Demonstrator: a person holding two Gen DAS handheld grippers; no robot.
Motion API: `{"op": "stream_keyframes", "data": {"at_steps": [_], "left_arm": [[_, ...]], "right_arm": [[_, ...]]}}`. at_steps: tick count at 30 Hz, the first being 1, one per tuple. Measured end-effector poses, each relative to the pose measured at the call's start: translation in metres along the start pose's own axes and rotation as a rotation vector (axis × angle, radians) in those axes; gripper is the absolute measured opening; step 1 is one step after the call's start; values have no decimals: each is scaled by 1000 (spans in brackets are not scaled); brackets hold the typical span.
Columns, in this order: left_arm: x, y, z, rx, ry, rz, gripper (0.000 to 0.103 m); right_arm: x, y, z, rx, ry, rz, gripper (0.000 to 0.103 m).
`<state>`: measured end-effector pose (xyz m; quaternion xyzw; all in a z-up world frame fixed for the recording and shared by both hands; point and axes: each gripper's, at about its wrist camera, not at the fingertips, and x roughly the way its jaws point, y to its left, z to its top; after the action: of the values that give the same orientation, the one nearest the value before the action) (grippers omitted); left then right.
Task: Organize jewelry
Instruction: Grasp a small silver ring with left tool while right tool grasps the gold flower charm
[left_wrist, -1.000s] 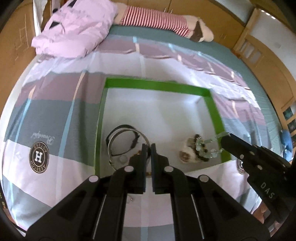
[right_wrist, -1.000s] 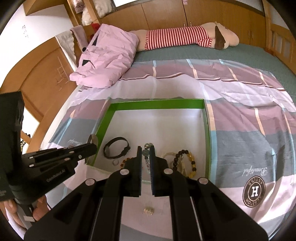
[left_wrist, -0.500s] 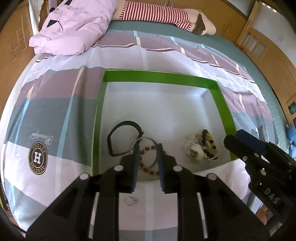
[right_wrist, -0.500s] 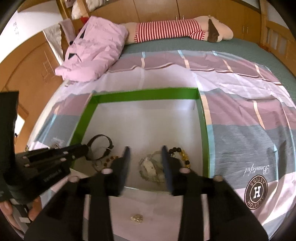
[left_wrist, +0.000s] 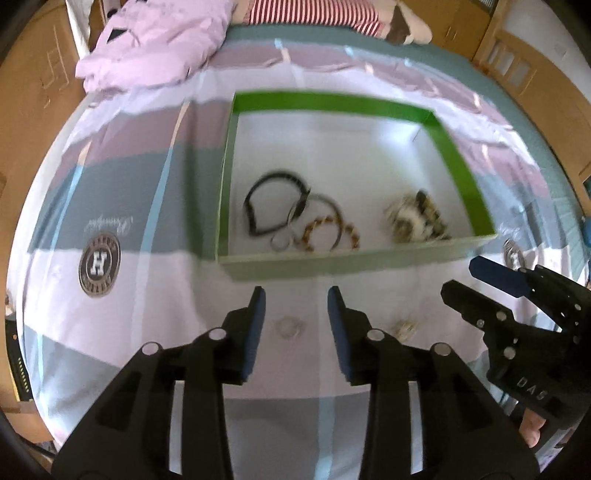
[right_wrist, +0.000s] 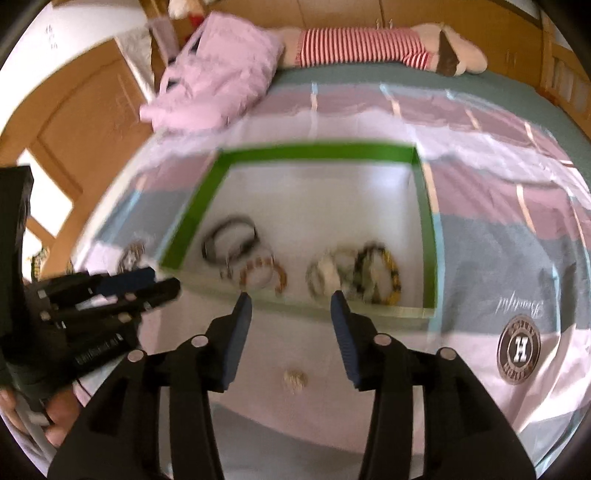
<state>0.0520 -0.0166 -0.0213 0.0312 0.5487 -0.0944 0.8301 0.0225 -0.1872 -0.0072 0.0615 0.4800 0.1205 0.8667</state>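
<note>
A green-rimmed white box (left_wrist: 463, 177) (right_wrist: 192, 214) lies on the bed. It holds a black band (left_wrist: 271, 206) (right_wrist: 229, 240), a brown bead bracelet (left_wrist: 328, 232) (right_wrist: 262, 275) and a pile of beaded bracelets (left_wrist: 415, 219) (right_wrist: 354, 273). A small silver ring (left_wrist: 289, 326) lies on the sheet between the fingers of my open, empty left gripper (left_wrist: 294, 306). A small gold piece (left_wrist: 405, 328) (right_wrist: 293, 378) lies on the sheet below my open, empty right gripper (right_wrist: 291, 304).
A pink pillow (left_wrist: 155, 48) (right_wrist: 218, 85) and a striped plush toy (left_wrist: 332, 14) (right_wrist: 373, 46) lie at the head of the bed. Wooden cupboards (right_wrist: 74, 122) stand at the left. The right gripper shows at the right of the left wrist view (left_wrist: 517, 314).
Both grippers opened, leaving the silver bangle and the clear bracelet in the box, and drew back from it toward the near sheet.
</note>
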Motion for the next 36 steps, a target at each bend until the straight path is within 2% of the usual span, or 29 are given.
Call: {"op": "stream_keyframes", "data": {"at_steps": [3,7,17,18,20,23,26,30,33,36], "left_arm": [[13,0,-5,5,32,30,42],[15,-2,-5,10,29,42,58],[18,-4,-6,19,33,62,59],[19,-4,-6,19,36,63,59],[21,-3,-6,15,42,63,60],[25,0,-6,3,56,65,63],[30,4,-7,-13,68,72,63],[46,10,-9,-47,134,41,64],[60,11,-13,-56,173,33,64],[72,10,-16,-55,196,49,64]], "right_arm": [[16,2,-15,-32,56,-9,46],[41,9,-25,-48,133,15,46],[67,18,-42,-114,225,-62,45],[69,19,-44,-130,234,-66,42],[70,22,-46,-146,244,-61,24],[72,20,-46,-134,251,-54,14],[67,12,-43,-95,233,-56,13],[61,0,-36,-44,219,-70,13],[59,-8,-34,-17,221,-82,27],[57,-8,-34,-26,222,-90,30]]}}
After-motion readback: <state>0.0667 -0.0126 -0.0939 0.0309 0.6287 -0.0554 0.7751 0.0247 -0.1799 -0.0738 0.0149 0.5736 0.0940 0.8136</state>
